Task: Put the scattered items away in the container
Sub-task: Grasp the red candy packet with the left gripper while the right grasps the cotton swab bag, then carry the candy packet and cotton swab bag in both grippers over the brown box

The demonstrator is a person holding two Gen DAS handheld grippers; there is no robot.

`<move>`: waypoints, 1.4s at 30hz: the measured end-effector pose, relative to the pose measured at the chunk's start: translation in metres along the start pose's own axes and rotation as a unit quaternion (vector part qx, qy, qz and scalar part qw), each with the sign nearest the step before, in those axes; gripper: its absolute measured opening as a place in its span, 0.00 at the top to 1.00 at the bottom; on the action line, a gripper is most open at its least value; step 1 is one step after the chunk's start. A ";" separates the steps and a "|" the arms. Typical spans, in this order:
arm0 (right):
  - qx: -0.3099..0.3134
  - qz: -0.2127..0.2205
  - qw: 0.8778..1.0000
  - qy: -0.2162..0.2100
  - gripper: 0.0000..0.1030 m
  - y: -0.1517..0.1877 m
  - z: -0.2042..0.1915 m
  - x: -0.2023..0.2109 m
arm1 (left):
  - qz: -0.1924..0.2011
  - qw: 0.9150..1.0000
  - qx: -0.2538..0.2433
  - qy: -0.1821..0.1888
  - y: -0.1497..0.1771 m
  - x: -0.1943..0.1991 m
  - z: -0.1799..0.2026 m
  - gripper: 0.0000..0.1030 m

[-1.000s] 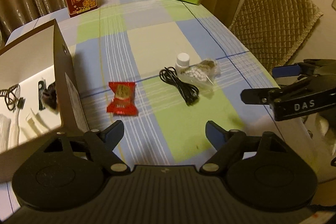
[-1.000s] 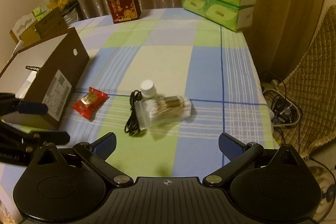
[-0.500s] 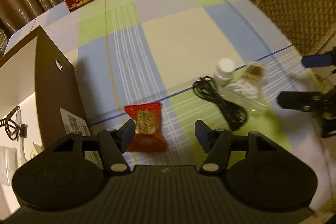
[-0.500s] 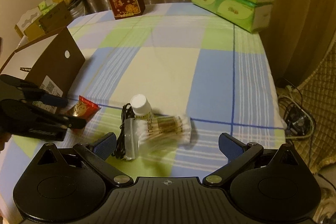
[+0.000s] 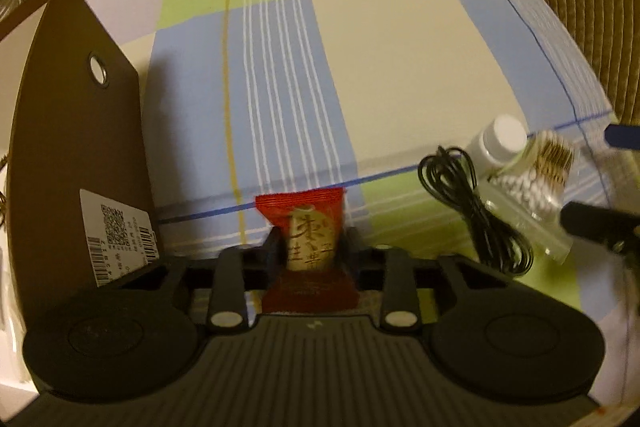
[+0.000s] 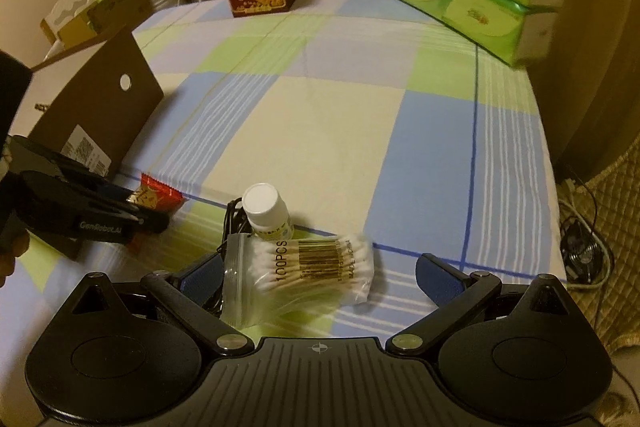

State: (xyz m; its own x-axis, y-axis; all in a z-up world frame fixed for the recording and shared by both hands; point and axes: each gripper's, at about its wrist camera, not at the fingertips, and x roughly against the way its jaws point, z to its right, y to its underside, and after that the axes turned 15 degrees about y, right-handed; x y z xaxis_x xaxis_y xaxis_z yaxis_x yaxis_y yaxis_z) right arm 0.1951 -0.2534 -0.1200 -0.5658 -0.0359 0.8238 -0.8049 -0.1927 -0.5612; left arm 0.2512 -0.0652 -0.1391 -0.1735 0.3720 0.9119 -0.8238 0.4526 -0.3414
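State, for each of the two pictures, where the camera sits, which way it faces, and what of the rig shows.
Left wrist: on the left hand-held gripper, facing steeply down at the red snack packet between its closing jaws; brown box beside.
Right wrist: on the right hand-held gripper, facing down at the cotton swab bag; open jaws straddle it.
Shared: packet, swab bag, white pill bottle, black cable, box, checked tablecloth.
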 end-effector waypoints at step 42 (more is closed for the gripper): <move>0.046 0.007 0.999 -0.024 0.38 0.037 -0.049 0.083 | 0.061 0.996 0.020 0.068 0.098 0.084 0.020 0.78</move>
State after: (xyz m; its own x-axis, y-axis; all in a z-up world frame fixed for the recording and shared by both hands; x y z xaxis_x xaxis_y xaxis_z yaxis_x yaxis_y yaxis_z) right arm 0.1096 -0.2156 -0.0760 -0.5653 -0.0856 0.8204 -0.7760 -0.2819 -0.5642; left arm 0.1450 -0.0061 -0.0912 -0.2014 0.5303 0.8236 -0.8220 0.3658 -0.4365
